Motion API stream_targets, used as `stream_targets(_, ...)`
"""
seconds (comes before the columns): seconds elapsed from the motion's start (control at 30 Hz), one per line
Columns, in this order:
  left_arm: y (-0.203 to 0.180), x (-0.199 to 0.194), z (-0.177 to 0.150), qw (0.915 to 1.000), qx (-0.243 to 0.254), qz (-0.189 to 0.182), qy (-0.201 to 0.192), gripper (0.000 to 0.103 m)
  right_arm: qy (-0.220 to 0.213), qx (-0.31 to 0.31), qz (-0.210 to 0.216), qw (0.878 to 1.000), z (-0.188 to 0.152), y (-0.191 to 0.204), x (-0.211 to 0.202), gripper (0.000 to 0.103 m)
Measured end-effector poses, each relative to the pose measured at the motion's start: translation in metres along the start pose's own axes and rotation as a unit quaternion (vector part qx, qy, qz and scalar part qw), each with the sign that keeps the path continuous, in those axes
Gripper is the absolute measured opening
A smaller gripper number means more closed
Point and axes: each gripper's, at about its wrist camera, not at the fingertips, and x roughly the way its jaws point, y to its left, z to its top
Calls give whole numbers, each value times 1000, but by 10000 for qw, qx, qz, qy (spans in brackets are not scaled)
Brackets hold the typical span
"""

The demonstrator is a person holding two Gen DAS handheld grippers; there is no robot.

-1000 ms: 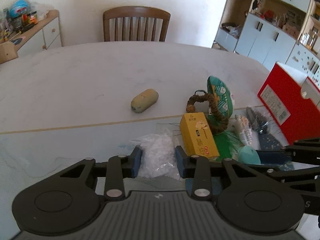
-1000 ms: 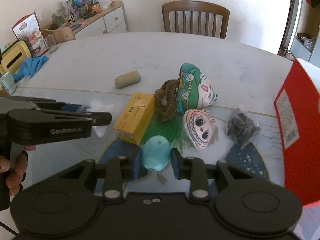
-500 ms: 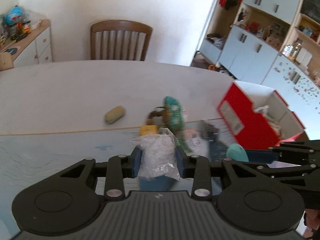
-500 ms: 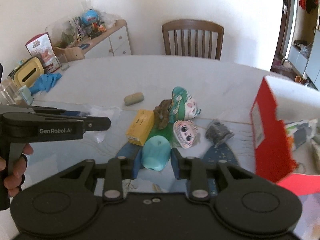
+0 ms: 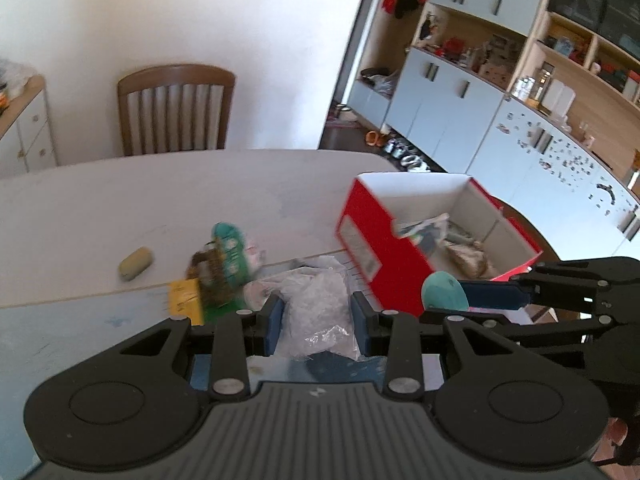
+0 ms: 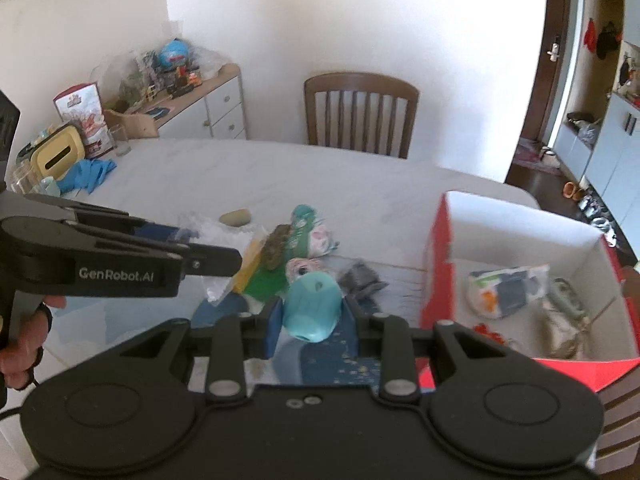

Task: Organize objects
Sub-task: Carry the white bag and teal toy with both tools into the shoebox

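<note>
My left gripper (image 5: 318,322) is shut on a clear plastic bag (image 5: 320,312) of white bits, held up above the table. My right gripper (image 6: 313,316) is shut on a teal rounded toy (image 6: 313,306), which also shows at the right of the left wrist view as the teal toy (image 5: 443,291). A red box (image 6: 438,256) with a white inside stands open at the right and holds a patterned pouch (image 6: 506,290) and other items. On the table lie a yellow box (image 5: 184,300), a brown braided ring (image 5: 208,268), a green patterned pouch (image 5: 230,246) and a tan oval (image 5: 135,263).
A wooden chair (image 6: 360,114) stands at the table's far side. A sideboard (image 6: 192,108) with clutter is at the far left, with a blue cloth (image 6: 90,172) and a yellow container (image 6: 58,154) on the table's left end. Cabinets (image 5: 460,108) line the right wall. A hand (image 6: 24,344) holds the left gripper.
Both grippers have risen from the table with their loads, the bag and the teal toy, and swung to the right, so the red box's open inside has come into view.
</note>
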Motion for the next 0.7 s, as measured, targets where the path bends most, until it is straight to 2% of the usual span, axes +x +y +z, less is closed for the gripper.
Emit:
stream_targets(0.47, -94, 44, 21, 9990, 382, -223, 57, 35, -152, 373, -230, 9989, -16, -92, -29, 30)
stream_targets(0.7, -132, 79, 24, 9979, 521, -311, 239, 35, -127, 580, -398, 9974, -30, -143, -38, 30)
